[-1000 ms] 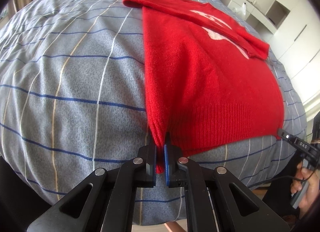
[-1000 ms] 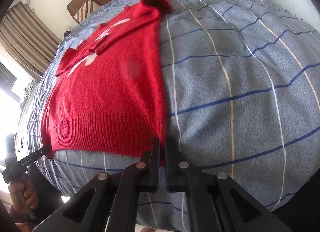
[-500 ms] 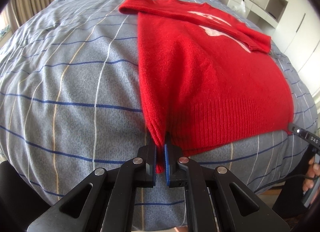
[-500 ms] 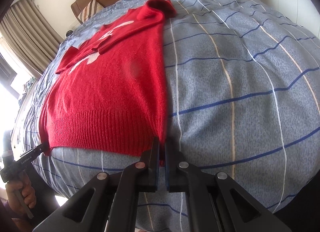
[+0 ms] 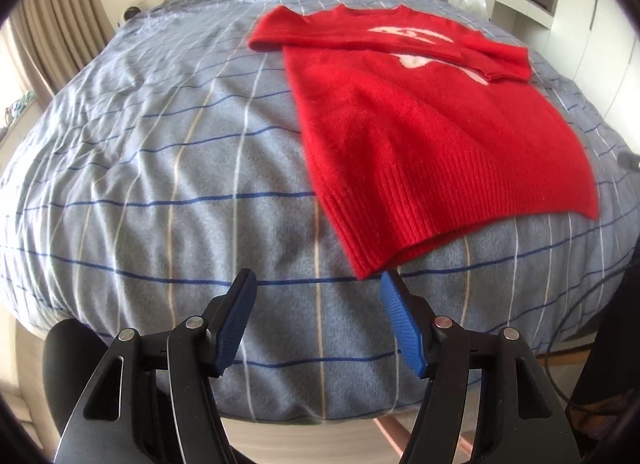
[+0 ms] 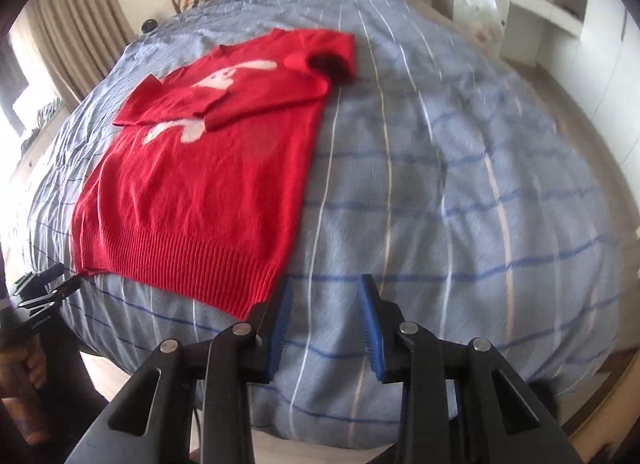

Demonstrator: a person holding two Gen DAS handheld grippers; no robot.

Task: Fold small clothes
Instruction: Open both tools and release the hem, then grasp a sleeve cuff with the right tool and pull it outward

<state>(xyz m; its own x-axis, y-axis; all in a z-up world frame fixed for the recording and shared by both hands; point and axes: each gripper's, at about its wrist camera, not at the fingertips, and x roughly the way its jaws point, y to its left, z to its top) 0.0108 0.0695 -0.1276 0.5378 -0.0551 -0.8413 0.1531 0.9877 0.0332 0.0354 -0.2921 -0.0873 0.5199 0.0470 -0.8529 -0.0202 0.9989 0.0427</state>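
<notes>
Bedroom, plaid blue-grey duvet (image 5: 168,168) filling both frames. Left gripper (image 5: 316,296) jaws opening, nothing between, hem corner just past right pad. Right gripper (image 6: 325,300) same deal, opening, empty. Looks like release after straightening hem; next probably regrab hem, fold toward collar. Red sweater (image 5: 432,124) flat, right-centre in left view, sleeves crossed over white print.

the right tool (image 6: 325,302) hangs over the blue checked bed (image 6: 460,184), its blue-padded jaws opening with only bedding showing between them. the red sweater (image 6: 208,192) lies flat ahead and to its left, sleeves folded across the chest, its ribbed hem corner just beside the left finger (image 6: 280,320).
</notes>
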